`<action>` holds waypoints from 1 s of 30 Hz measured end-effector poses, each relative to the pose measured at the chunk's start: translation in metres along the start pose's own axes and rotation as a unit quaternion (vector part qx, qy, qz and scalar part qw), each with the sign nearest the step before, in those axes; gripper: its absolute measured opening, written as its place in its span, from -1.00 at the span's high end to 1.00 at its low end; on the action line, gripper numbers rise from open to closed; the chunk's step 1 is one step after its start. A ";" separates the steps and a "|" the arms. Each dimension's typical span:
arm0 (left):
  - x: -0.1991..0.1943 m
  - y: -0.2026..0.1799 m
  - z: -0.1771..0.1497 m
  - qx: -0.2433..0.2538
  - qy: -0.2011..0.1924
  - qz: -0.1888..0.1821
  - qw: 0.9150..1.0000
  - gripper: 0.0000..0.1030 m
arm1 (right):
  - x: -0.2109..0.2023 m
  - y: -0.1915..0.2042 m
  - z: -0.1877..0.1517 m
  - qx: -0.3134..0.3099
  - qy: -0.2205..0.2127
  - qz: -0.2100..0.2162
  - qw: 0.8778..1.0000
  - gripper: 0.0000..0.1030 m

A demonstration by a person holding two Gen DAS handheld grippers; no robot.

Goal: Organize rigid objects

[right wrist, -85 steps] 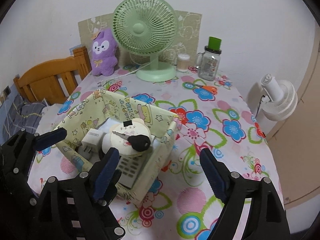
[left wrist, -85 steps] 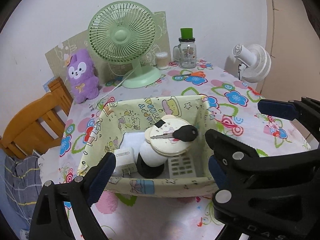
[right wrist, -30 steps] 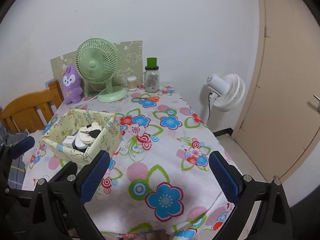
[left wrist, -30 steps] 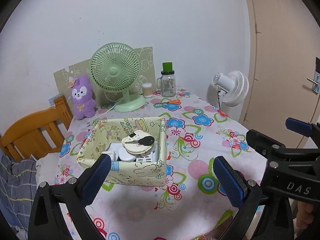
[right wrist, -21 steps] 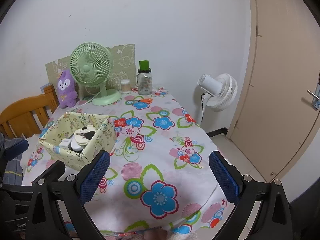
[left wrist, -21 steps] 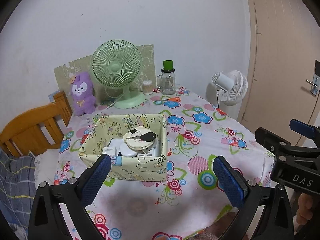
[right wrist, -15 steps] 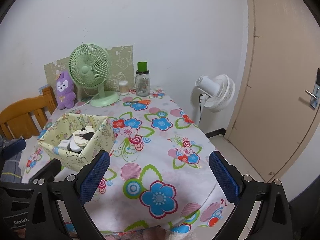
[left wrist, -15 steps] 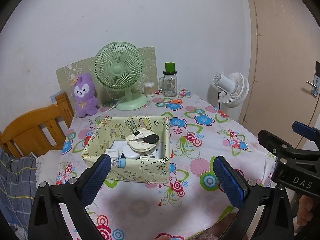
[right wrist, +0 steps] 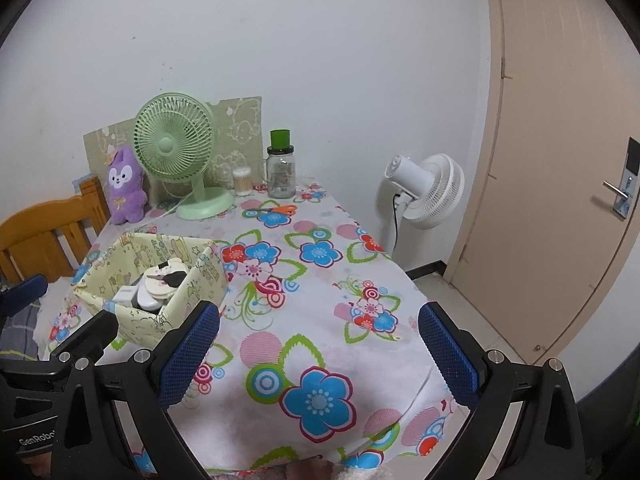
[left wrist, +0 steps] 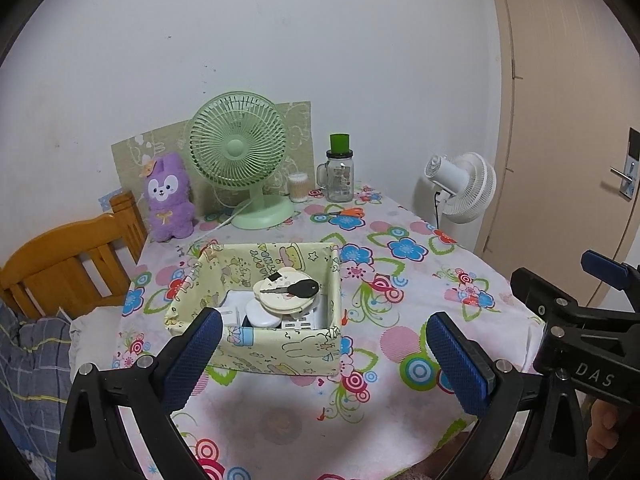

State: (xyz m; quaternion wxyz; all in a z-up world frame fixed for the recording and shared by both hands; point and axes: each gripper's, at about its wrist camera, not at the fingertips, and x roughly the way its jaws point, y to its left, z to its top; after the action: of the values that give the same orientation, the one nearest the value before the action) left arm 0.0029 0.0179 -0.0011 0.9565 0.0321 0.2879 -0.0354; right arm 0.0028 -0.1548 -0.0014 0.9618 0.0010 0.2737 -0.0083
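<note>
1. The left gripper (left wrist: 322, 346) hangs above the near edge of the table (left wrist: 420, 304), its jaws spread wide and empty.
2. The right gripper (right wrist: 318, 342) is likewise wide apart, holding nothing.
3. A fabric box (left wrist: 276, 346) sits on the flowered cloth, left of centre.
4. Inside it a black key (left wrist: 294, 289) lies atop a round cream lid (left wrist: 286, 300), above white items.
5. A green fan (left wrist: 238, 152) stands by the wall.

Plain white wall (right wrist: 320, 60) behind table (right wrist: 320, 344) draped in bright floral cloth. Beige door (right wrist: 560, 160) with metal lever handle (right wrist: 614, 190) at right, shut. Pale tiled floor (right wrist: 472, 316) below door. White pedestal fan (right wrist: 428, 190) beside table's far right corner. Orange wooden chair (left wrist: 68, 260) at table's left side. Blue plaid bedding (left wrist: 28, 360) beneath chair.
</note>
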 end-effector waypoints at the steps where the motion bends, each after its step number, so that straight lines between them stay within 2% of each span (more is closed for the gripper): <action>1: 0.000 0.000 0.000 0.000 0.000 0.001 1.000 -1.00 | 0.001 0.000 0.000 0.000 0.000 0.001 1.000 -0.96; 30: 0.006 0.009 0.004 -0.011 -0.001 0.018 1.000 -1.00 | 0.018 0.006 0.008 -0.005 0.006 0.034 0.999 -0.96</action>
State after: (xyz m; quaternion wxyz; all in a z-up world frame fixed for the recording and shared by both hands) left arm 0.0107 0.0259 -0.0007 0.9576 0.0262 0.2866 -0.0149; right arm 0.0220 -0.1495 -0.0039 0.9598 0.0054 0.2795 0.0262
